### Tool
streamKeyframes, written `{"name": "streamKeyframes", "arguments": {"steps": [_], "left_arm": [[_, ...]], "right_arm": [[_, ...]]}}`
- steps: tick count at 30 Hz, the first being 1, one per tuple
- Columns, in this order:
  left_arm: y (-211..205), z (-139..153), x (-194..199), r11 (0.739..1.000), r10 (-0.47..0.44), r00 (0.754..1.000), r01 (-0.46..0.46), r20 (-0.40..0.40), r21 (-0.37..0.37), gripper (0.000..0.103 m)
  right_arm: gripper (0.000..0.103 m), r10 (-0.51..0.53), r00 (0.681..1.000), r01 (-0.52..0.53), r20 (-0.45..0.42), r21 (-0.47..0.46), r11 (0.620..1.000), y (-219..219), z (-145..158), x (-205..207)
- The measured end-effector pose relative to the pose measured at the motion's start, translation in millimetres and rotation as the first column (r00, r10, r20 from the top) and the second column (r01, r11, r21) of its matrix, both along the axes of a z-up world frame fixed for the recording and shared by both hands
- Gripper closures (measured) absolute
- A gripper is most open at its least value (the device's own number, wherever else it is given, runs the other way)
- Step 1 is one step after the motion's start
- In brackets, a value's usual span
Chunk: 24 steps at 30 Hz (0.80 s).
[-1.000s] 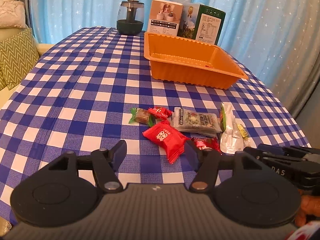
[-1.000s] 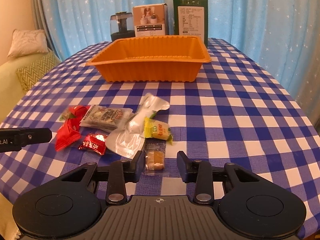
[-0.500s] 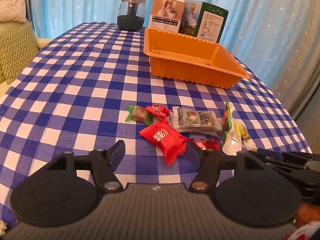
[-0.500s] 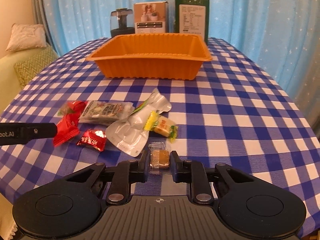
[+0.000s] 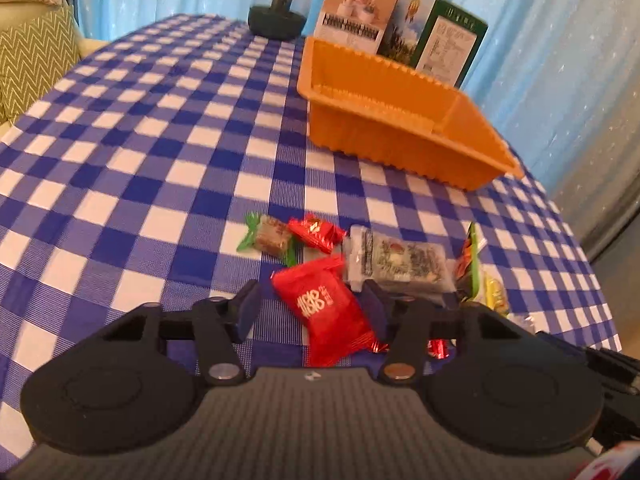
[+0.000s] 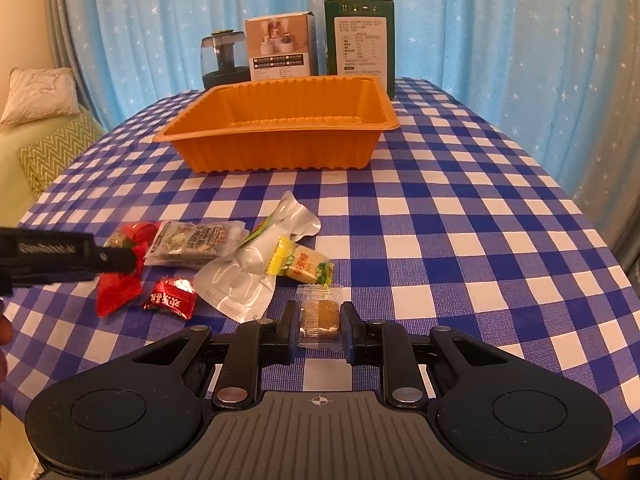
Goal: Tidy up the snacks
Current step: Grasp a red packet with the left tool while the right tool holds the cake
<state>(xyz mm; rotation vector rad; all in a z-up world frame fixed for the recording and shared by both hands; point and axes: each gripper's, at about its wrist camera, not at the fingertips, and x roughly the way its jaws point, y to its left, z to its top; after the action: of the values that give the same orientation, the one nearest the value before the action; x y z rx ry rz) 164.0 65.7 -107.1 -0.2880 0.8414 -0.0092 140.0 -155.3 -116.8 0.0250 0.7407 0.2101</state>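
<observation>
An orange tray (image 5: 400,148) (image 6: 280,152) stands at the far middle of the checked table. Snacks lie in a loose heap in front of it. My left gripper (image 5: 311,308) straddles a big red packet (image 5: 324,312); its jaws are closing, the right pad is at the wrapper's edge and the left pad is still apart from it. My right gripper (image 6: 320,328) is shut on a clear-wrapped brown candy (image 6: 320,314), low over the cloth. In the right wrist view, a finger of the left gripper (image 6: 80,254) reaches in over the red packet (image 6: 118,288).
Also in the heap: a green-wrapped candy (image 5: 272,236), a small red candy (image 6: 172,298), a grey packet (image 6: 192,242), a white pouch (image 6: 256,268) and a yellow candy (image 6: 304,264). A dark jar (image 6: 224,60) and two boxes (image 6: 280,46) stand behind the tray. A sofa with cushions (image 6: 48,148) is on the left.
My left gripper has moved forward and down over the big red packet and its jaws have narrowed. My right gripper's jaws have closed on the clear-wrapped candy.
</observation>
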Motion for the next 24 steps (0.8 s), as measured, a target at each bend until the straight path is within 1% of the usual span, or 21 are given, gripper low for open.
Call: {"name": "streamKeyframes", "arguments": {"steps": [3,4,5,6,12,14,20,24], "left_arm": [[-6,-1,0,0.998,-0.026,1.0,0.026,-0.006,0.06,0.061],[-8,-1,0,0.997,-0.032,0.999,0.033,-0.009,0.075,0.065],[-8,-1,-1,0.995,-0.037,0.999,0.038,-0.012,0.093,0.072],[-9,-1,-1,0.993,-0.041,0.999,0.042,-0.016,0.113,0.075],[-8,1,-9,0.988,-0.059,0.998,0.061,-0.019,0.144,0.078],[-6,2,-13,0.988,-0.058,0.998,0.06,-0.017,0.144,0.078],[-6,17,-17,0.986,-0.065,0.998,0.06,0.025,0.158,0.078],[-12,28,-14,0.983,-0.09,0.995,0.081,0.046,0.166,0.078]], "right_arm": [[0.081,-0.003,1.0,0.003,0.0,0.003,1.0,0,0,0],[0.081,-0.003,1.0,0.003,0.0,0.005,1.0,0,1,0],[0.081,-0.002,1.0,0.002,0.0,0.007,1.0,0,1,1],[0.081,-0.002,1.0,0.002,0.001,0.008,1.0,1,1,1],[0.081,-0.006,1.0,0.006,0.013,0.01,1.0,3,4,0],[0.081,-0.013,1.0,0.013,0.024,0.01,1.0,2,6,-2],[0.081,-0.027,0.999,0.026,0.047,0.022,0.999,-1,13,-1],[0.081,-0.025,0.998,0.023,0.053,0.034,0.999,-2,16,0]]}}
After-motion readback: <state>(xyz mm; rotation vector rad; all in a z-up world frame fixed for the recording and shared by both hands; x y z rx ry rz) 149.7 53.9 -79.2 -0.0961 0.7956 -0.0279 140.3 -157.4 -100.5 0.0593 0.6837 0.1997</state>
